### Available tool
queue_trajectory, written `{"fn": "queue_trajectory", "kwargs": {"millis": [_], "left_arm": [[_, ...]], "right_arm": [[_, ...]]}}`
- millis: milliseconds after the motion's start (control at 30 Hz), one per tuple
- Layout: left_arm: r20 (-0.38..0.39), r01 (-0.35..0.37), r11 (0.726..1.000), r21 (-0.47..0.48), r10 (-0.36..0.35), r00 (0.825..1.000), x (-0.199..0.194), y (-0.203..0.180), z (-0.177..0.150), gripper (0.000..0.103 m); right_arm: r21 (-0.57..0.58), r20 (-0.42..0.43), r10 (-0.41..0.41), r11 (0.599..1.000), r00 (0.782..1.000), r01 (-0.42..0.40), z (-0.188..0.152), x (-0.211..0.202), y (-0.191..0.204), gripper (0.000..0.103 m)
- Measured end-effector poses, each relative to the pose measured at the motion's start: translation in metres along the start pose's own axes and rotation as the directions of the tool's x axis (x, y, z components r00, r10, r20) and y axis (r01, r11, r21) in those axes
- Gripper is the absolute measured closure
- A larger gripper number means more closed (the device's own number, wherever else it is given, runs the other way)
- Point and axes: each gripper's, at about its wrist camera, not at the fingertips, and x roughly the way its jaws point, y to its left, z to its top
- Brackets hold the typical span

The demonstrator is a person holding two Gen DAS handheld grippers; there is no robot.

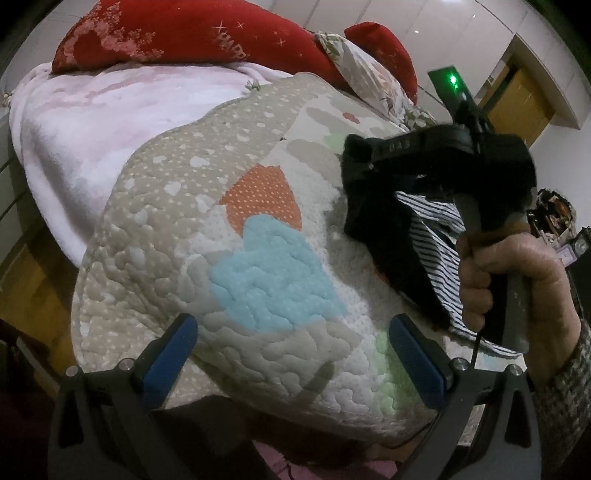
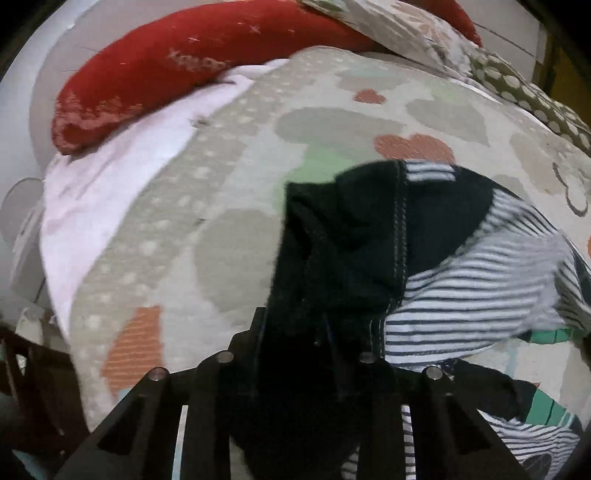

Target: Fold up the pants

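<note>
Quilted bedcover (image 1: 236, 280) with heart patches lies over a pink blanket (image 1: 92, 122). 1 red pillow (image 1: 177, 33) rests behind, beside a floral pillow (image 1: 369, 70).

A home bedroom is showing here. A bed (image 1: 110, 192) is filling both views, lying under a quilted bedspread (image 1: 258, 258) patched with hearts and a pale pink blanket (image 1: 92, 122). Red pillows (image 1: 177, 33) and a floral one (image 1: 369, 70) are sitting piled at its head. White wall panels (image 1: 424, 33) are running behind, and a wooden door (image 1: 517, 99) is standing at the right, with household clutter (image 1: 554, 218) sitting beside it.
</note>
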Motion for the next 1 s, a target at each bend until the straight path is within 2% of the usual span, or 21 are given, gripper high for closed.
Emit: {"fn": "queue_trajectory", "kwargs": {"millis": [133, 200, 233, 400, 467, 533, 600, 667, 733, 800, 867, 933, 1000], "left_arm": [[-0.001, -0.007, 1.0, 0.015, 0.007, 1.0, -0.003, -0.004, 0.0, 0.0], [-0.008, -0.004, 1.0, 0.023, 0.004, 1.0, -0.004, -0.007, 0.0, 0.0], [-0.006, -0.003, 1.0, 0.026, 0.003, 1.0, -0.007, -0.008, 0.0, 0.0], [0.024, -0.012, 0.999, 0.052, 0.01, 1.0, -0.017, -0.015, 0.004, 0.0], [0.035, -0.026, 0.997, 0.072, 0.024, 0.999, -0.017, -0.022, 0.006, 0.0], [0.041, -0.042, 0.994, 0.103, 0.038, 0.998, -0.015, -0.031, 0.008, 0.0], [0.04, -0.054, 0.989, 0.14, 0.049, 0.998, -0.012, -0.043, 0.011, 0.0], [0.037, -0.055, 0.983, 0.177, 0.049, 0.998, -0.009, -0.055, 0.017, 0.0], [0.028, -0.039, 0.975, 0.22, 0.033, 0.999, -0.005, -0.07, 0.027, 0.0], [0.013, -0.012, 0.959, 0.282, 0.009, 1.0, 0.0, -0.089, 0.044, 0.0], [-0.003, 0.01, 0.938, 0.345, -0.01, 1.0, 0.01, -0.108, 0.062, 0.0], [-0.017, 0.028, 0.914, 0.404, -0.024, 1.0, 0.028, -0.131, 0.085, 0.0], [-0.041, 0.034, 0.888, 0.458, -0.017, 0.999, 0.055, -0.153, 0.109, 0.0]], "right_arm": [[-0.004, 0.002, 0.102, 0.995, 0.995, -0.102, 0.004, -0.003, 0.023, 0.069], [0.007, -0.009, 0.146, 0.989, 0.989, -0.146, 0.007, 0.002, 0.032, 0.054], [0.013, -0.013, 0.173, 0.985, 0.985, -0.172, 0.007, 0.004, 0.033, 0.038], [0.018, 0.065, 0.246, 0.969, 0.967, -0.248, -0.014, -0.028, 0.016, 0.031], [0.04, 0.137, 0.249, 0.966, 0.959, -0.256, -0.029, -0.057, -0.009, 0.028], [0.056, 0.237, 0.181, 0.978, 0.955, -0.2, -0.047, -0.091, -0.045, 0.027], [0.108, 0.3, 0.097, 0.985, 0.949, -0.134, -0.064, -0.12, -0.09, 0.018], [0.165, 0.27, 0.052, 0.981, 0.962, -0.099, -0.074, -0.131, -0.135, 0.015], [0.252, 0.173, 0.02, 0.966, 0.985, -0.064, -0.082, -0.133, -0.187, 0.015], [0.285, 0.142, 0.002, 0.958, 0.99, -0.042, -0.086, -0.139, -0.224, 0.015], [0.307, 0.141, -0.036, 0.952, 0.989, -0.009, -0.088, -0.154, -0.257, 0.015], [0.318, 0.16, 0.003, 0.947, 0.987, -0.054, -0.082, -0.166, -0.282, 0.015], [0.309, 0.184, -0.016, 0.95, 0.983, -0.043, -0.069, -0.175, -0.298, 0.015]]}}
